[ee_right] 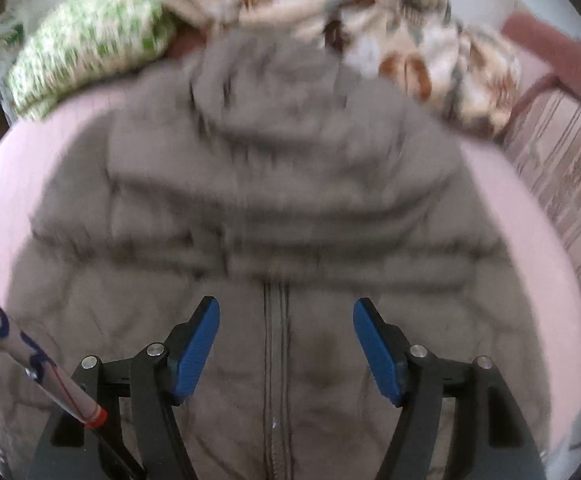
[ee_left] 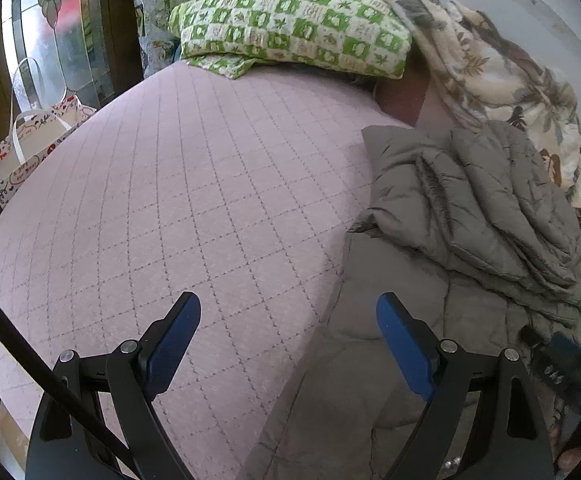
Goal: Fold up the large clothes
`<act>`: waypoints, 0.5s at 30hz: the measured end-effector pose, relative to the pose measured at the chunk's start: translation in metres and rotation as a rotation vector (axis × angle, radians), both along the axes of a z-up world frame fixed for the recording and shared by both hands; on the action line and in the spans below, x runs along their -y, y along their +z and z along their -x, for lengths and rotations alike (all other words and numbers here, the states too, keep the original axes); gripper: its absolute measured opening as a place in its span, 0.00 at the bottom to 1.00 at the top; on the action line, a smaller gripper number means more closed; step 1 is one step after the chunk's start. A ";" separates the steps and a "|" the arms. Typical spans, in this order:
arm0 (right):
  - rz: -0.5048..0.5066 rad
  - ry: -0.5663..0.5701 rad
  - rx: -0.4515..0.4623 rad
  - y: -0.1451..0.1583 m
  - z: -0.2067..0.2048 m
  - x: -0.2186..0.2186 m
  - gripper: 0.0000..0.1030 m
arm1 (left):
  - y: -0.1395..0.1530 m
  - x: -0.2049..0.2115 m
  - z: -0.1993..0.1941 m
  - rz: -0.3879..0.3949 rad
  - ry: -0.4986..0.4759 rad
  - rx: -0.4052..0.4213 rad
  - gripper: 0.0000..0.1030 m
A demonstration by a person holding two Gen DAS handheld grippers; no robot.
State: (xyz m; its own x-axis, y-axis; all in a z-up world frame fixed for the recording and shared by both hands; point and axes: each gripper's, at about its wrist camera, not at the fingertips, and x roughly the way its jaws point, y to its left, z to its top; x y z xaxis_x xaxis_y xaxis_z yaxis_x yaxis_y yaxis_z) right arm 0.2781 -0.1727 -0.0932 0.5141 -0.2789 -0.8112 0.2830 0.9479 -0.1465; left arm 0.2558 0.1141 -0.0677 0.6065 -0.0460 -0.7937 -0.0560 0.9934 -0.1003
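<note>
A grey-brown quilted hooded jacket (ee_right: 274,208) lies front up on a pink quilted bed (ee_right: 530,240), zipper (ee_right: 276,340) running down its middle, hood at the far end. The right wrist view is blurred. My right gripper (ee_right: 286,312) is open and empty, hovering over the zipper at the jacket's lower half. In the left wrist view the jacket (ee_left: 450,220) lies to the right, its sleeve folded over the body. My left gripper (ee_left: 288,310) is open and empty, over the jacket's left edge and the pink cover (ee_left: 170,200).
A green and white checked pillow (ee_left: 290,20) lies at the bed's head. A floral blanket (ee_left: 510,72) is heaped along the far right side. A printed paper bag (ee_left: 30,148) stands beside the bed at left. A patterned mat (ee_right: 562,184) lies at right.
</note>
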 end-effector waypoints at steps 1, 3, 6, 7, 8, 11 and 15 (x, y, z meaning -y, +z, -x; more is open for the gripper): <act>-0.031 -0.013 -0.020 -0.006 0.001 0.003 0.71 | 0.001 0.000 0.001 -0.003 -0.003 0.007 0.87; -0.075 -0.032 -0.019 -0.008 0.008 0.010 0.72 | 0.004 0.001 0.004 -0.003 -0.008 0.017 0.87; -0.076 -0.034 -0.008 -0.001 0.018 0.018 0.71 | 0.006 0.002 0.007 0.001 -0.017 0.025 0.87; -0.070 -0.036 -0.003 0.002 0.021 0.021 0.72 | 0.006 0.002 0.008 -0.001 -0.020 0.025 0.87; -0.062 -0.041 0.003 0.006 0.026 0.025 0.72 | 0.007 0.003 0.009 -0.002 -0.024 0.027 0.87; -0.061 -0.077 0.030 0.020 0.044 0.047 0.72 | 0.007 0.006 0.013 -0.011 -0.033 0.029 0.87; -0.073 -0.149 0.057 0.034 0.080 0.082 0.72 | 0.005 0.011 0.018 -0.029 -0.048 0.023 0.87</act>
State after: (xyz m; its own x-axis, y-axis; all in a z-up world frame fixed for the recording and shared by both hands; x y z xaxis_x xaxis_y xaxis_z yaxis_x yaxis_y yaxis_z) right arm 0.1984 -0.2545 -0.0588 0.5170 -0.2965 -0.8030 0.4271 0.9023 -0.0581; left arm 0.2376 0.1033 -0.0628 0.6223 -0.0525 -0.7810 -0.0067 0.9974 -0.0724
